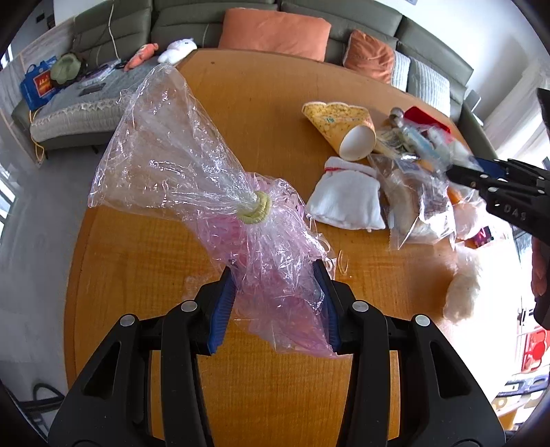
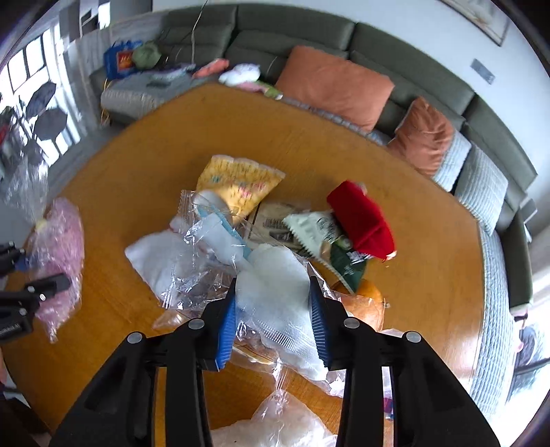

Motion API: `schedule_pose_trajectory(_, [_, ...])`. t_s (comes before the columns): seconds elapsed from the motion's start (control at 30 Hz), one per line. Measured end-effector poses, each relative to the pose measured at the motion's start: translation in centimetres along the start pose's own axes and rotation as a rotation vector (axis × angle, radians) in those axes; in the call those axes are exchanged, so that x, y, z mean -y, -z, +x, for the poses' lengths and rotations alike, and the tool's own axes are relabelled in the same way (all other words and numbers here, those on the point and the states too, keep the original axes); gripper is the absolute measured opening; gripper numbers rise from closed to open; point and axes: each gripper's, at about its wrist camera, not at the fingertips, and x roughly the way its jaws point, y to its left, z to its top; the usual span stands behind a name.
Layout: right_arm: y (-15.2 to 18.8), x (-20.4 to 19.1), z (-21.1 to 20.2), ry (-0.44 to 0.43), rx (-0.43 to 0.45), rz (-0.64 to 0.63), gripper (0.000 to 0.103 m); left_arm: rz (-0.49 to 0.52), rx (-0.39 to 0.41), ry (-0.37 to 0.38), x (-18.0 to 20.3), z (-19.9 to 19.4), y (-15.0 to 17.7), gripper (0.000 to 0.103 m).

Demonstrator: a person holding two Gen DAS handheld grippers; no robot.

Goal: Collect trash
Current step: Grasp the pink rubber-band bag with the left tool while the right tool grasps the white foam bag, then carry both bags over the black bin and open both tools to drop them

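Wooden table (image 1: 261, 113), crinkled clear bag (image 1: 192, 172), pink-filled

Layout on the table (image 1: 240, 113): bag to my left, litter heap to my right.

I note the tied bag (image 1: 220, 206) lying left of the cloth pouch (image 1: 347, 199); the paper cone (image 1: 340, 127) lies behind that pouch, wrappers (image 2: 319, 233) heaped to its right, and the sofa (image 1: 192, 24) stands beyond the far edge.
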Motion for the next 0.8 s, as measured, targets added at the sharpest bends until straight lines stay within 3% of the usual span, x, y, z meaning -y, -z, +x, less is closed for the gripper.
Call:
schedule_pose_trajectory(0.17, [-1.3,-1.0,-2.2,-0.038,0.052,0.048,0.04,0.006,0.03,-0.009,-1.0,-1.4,0.0,0.043])
schedule_pose_trajectory(0.37, [-3.2,-5.2,-3.1,-0.087,0.085,0.032,0.04,-0.036,0.054,-0.019,-4.7,-3.2,0.4,0.043])
schedule_pose_trajectory(0.57, [-5.5,-11.2,-3.2,-0.153,0.091,-0.027,0.041,-0.118,0.075,-0.047,-10.5,-4.9,1.4,0.043])
schedule_pose_trajectory(0.8, [-8.6,-21.2,-2.0,-0.269,0.087,-0.139,0.042,-0.247,0.075,-0.109,-18.4,-6.5,4.2,0.043])
